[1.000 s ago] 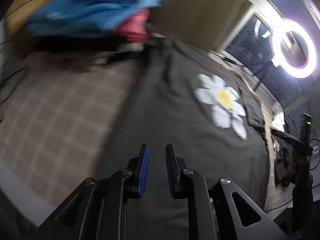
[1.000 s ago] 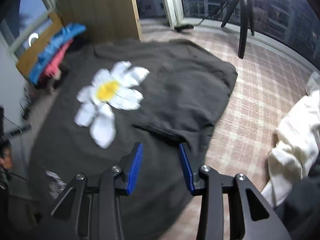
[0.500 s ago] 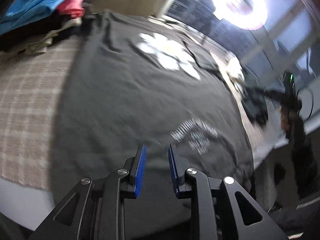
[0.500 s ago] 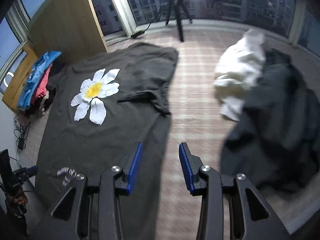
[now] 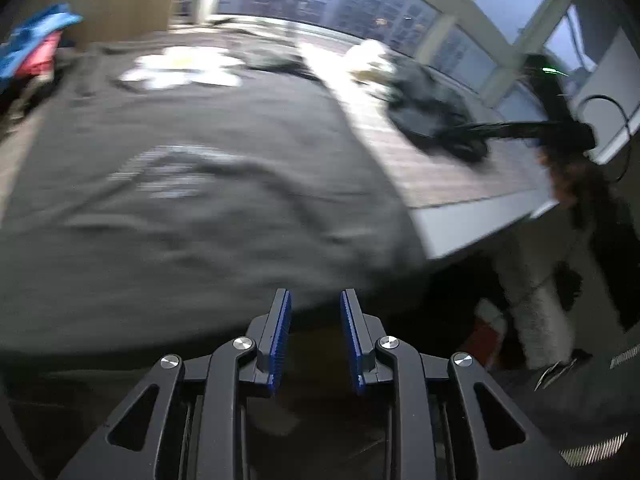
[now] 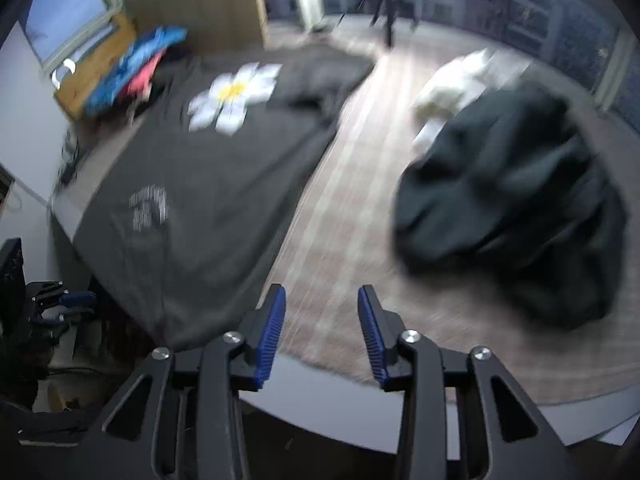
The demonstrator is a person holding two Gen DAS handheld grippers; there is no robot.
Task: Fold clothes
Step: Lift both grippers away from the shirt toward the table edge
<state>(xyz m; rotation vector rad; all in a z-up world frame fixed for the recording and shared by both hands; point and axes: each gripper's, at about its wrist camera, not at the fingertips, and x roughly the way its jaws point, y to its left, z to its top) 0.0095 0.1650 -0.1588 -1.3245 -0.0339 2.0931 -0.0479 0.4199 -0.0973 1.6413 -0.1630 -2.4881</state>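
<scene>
While spread flat, dark T-shirt (image 6: pixel 208 184).

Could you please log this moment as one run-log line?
task: fold clothes | left gripper: open, empty, at shirt hem | right gripper: open, empty | grey daisy shirt: spread flat, unfolded

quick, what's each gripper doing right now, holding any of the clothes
Left gripper: open, holding nothing, at the near hem of the dark shirt.
Right gripper: open, empty, above the plaid cover.

grey shirt (image 6: pixel 208 184) – white-yellow daisy (image 6: pixel 234 96) | plaid cloth (image 6: pixel 340 208) – beige
</scene>
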